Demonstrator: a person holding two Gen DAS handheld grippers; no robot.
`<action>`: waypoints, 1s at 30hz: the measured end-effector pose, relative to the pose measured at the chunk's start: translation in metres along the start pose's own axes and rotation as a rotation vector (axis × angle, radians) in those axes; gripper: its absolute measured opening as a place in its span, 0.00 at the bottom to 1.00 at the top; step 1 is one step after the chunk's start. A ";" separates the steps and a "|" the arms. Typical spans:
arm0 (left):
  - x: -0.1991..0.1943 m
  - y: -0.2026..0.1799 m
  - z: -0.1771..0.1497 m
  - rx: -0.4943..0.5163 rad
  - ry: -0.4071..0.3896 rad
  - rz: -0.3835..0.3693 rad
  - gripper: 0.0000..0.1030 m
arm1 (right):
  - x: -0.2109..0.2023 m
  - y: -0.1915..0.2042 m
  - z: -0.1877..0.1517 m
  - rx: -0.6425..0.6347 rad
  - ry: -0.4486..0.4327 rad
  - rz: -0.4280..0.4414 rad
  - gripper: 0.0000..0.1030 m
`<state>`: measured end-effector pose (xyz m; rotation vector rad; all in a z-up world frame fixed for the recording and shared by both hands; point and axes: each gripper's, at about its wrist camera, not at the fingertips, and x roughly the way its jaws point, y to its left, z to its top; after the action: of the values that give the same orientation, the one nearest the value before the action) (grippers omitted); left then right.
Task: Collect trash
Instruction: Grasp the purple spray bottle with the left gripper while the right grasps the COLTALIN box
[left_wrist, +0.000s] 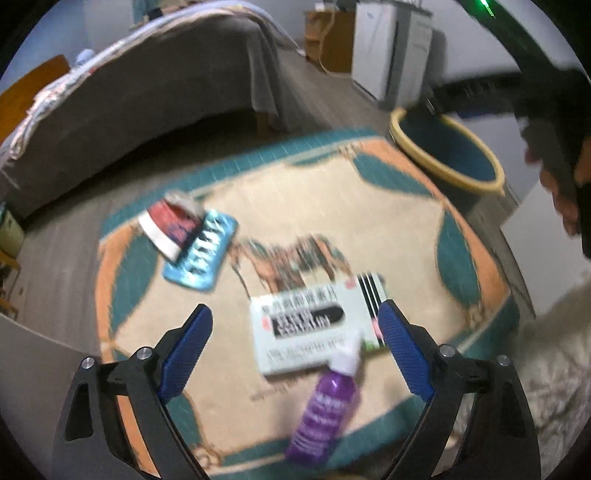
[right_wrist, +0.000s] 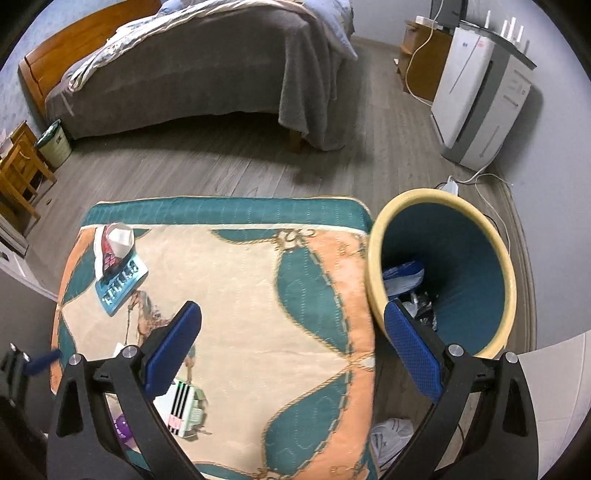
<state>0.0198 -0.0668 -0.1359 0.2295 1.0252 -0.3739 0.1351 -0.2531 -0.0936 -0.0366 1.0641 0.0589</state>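
Bin contents in R view only; L claw wide.

This is a home bedroom. A bed with a wooden headboard, grey cover and rumpled quilt stands on grey wood-plank flooring. A wooden nightstand, a white air purifier and a small lined wastebasket line the walls.
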 end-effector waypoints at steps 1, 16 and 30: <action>0.002 -0.003 -0.005 0.006 0.014 -0.010 0.87 | 0.000 0.002 0.000 -0.002 0.001 -0.001 0.94; 0.034 -0.019 -0.044 0.104 0.241 -0.015 0.36 | 0.026 0.035 -0.024 -0.135 0.101 0.029 0.83; 0.010 0.085 -0.014 -0.191 0.139 0.063 0.34 | 0.051 0.122 -0.066 -0.530 0.138 0.163 0.83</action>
<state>0.0474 0.0138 -0.1505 0.1166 1.1801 -0.2031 0.0940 -0.1338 -0.1705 -0.4378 1.1637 0.4906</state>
